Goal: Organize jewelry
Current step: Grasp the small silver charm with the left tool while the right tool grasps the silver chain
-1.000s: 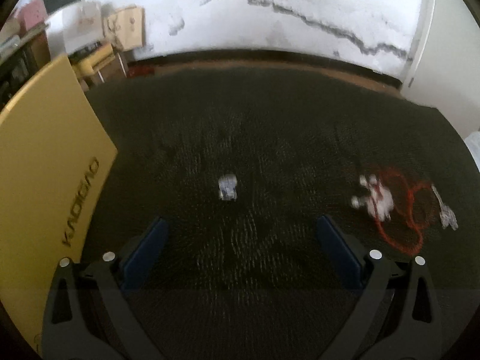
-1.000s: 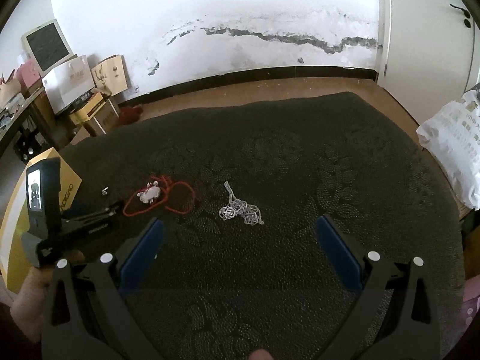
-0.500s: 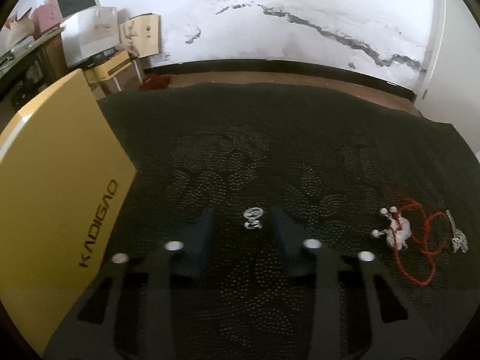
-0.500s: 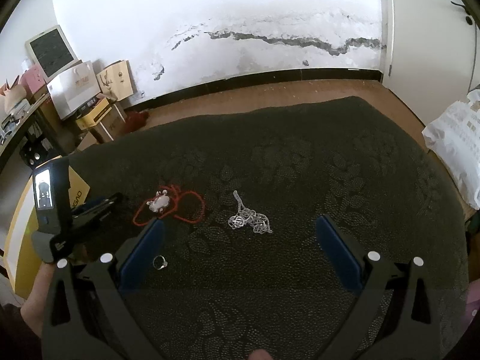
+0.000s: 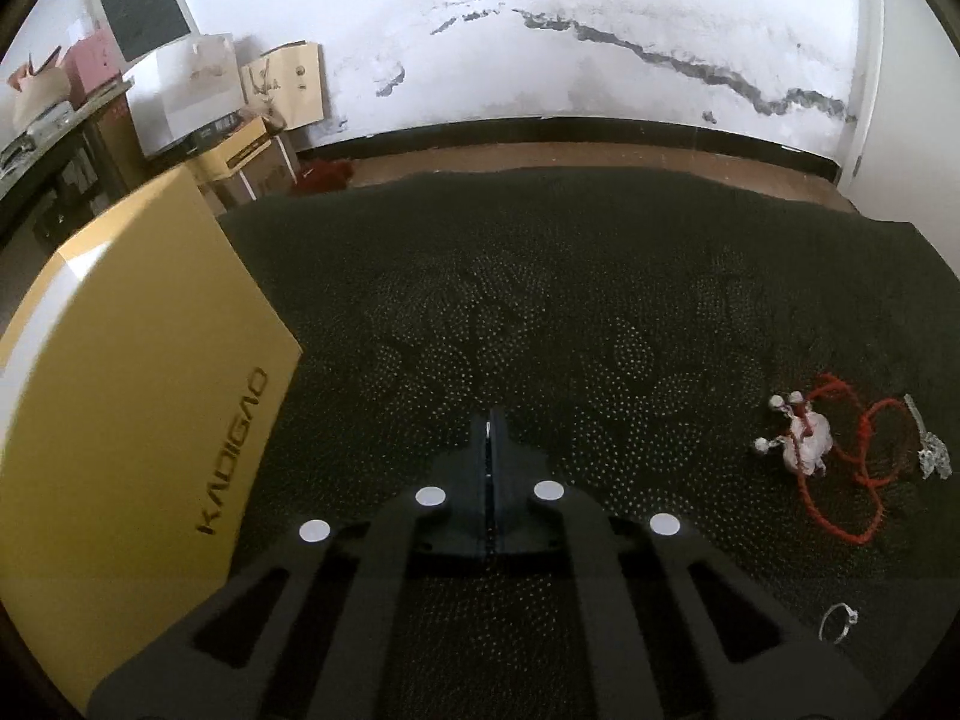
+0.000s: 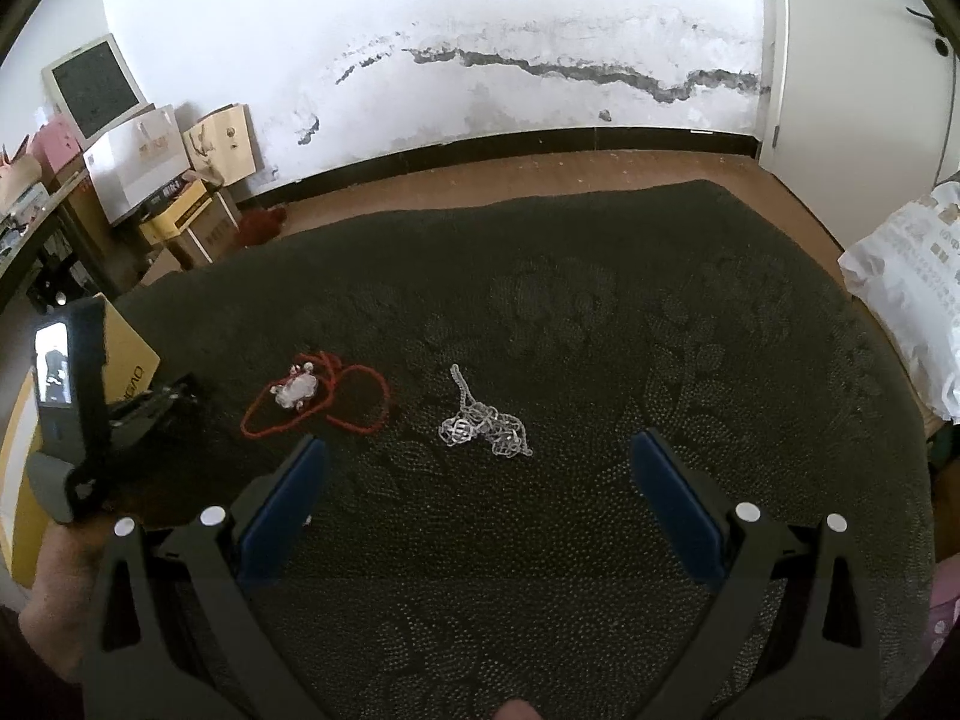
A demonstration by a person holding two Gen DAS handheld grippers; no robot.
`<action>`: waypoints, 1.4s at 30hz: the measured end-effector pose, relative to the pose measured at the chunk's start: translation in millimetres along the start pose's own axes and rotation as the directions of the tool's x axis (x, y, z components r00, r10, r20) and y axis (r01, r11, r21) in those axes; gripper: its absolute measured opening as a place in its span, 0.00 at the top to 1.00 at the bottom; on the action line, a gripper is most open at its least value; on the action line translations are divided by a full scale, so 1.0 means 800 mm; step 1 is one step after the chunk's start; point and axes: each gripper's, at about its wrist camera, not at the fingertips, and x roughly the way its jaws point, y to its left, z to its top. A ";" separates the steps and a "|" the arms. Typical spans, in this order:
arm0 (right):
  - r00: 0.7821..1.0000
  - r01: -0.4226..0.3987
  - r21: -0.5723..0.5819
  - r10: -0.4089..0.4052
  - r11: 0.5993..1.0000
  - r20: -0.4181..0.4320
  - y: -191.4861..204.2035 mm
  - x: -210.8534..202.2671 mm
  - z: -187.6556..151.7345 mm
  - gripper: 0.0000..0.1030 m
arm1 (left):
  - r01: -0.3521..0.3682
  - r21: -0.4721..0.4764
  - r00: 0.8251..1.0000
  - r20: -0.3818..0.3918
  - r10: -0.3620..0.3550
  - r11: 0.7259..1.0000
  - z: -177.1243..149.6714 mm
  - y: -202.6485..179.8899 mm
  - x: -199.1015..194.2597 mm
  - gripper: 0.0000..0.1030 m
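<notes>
Yellow box (image 5: 138, 396) closed beside left gripper (image 5: 489, 429)

On the carpet (image 6: 600, 312), the cord bracelet (image 6: 318, 399) lies left of the chain (image 6: 486, 426). A ring (image 5: 838, 623) lies nearer than both. The box (image 5: 132, 390) sits at the carpet's left edge, with cartons (image 6: 180, 204) far left by the wall.

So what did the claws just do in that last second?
The left claw closed on the small silver piece that lay between its fingers; only a glint shows now. The right claw stayed open, and the red cord necklace and silver chain lay unmoved.
</notes>
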 end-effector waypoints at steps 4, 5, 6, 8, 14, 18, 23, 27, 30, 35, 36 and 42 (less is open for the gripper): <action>1.000 0.011 -0.012 -0.011 1.000 -0.005 0.004 0.007 -0.003 0.05 | 0.032 -0.023 0.999 -0.038 -0.033 0.999 -0.005 0.011 -0.003 0.99; 1.000 0.013 -0.016 -0.013 1.000 -0.007 0.005 0.009 -0.004 0.05 | 0.035 -0.022 0.999 -0.031 -0.036 0.999 -0.004 0.012 -0.008 0.99; 1.000 0.013 -0.019 -0.014 1.000 -0.007 0.006 0.010 -0.005 0.05 | 0.040 -0.024 0.999 -0.028 -0.041 0.999 -0.004 0.015 -0.010 0.99; 1.000 0.022 -0.027 -0.022 0.999 -0.006 0.007 0.011 -0.006 0.05 | 0.053 -0.030 0.998 -0.019 -0.054 0.998 -0.002 0.023 -0.023 0.99; 0.999 0.049 -0.060 -0.050 0.997 -0.016 0.011 0.025 -0.011 0.05 | 0.119 -0.023 0.993 0.009 -0.119 0.993 -0.013 0.047 -0.074 0.99; 0.998 0.045 -0.079 -0.048 0.996 -0.041 0.008 0.037 -0.018 0.05 | 0.157 0.005 0.987 0.015 -0.157 0.988 -0.026 0.050 -0.096 0.99; 0.991 0.064 -0.080 -0.073 0.995 -0.109 -0.003 0.069 -0.028 0.05 | 0.194 0.050 0.981 -0.018 -0.193 0.980 -0.035 0.034 -0.092 0.99; 0.988 0.113 -0.096 -0.122 0.989 -0.098 -0.002 0.093 -0.023 0.05 | 0.221 0.061 0.975 -0.045 -0.219 0.973 -0.043 0.022 -0.088 0.99; 0.985 0.156 -0.042 -0.158 0.987 -0.067 0.001 0.102 -0.019 0.05 | 0.226 0.058 0.973 -0.048 -0.224 0.972 -0.043 0.020 -0.087 0.99; 0.970 0.237 0.048 -0.234 0.970 -0.064 0.011 0.112 -0.013 0.11 | 0.224 0.043 0.974 -0.046 -0.222 0.974 -0.041 0.025 -0.086 0.99; 0.971 0.235 0.046 -0.232 0.971 -0.056 0.016 0.111 -0.012 0.26 | 0.226 0.040 0.973 -0.046 -0.225 0.973 -0.041 0.027 -0.087 0.99; 0.979 0.205 0.005 -0.205 0.979 -0.010 0.038 0.106 -0.017 0.79 | 0.226 0.037 0.974 -0.037 -0.225 0.973 -0.042 0.035 -0.094 0.99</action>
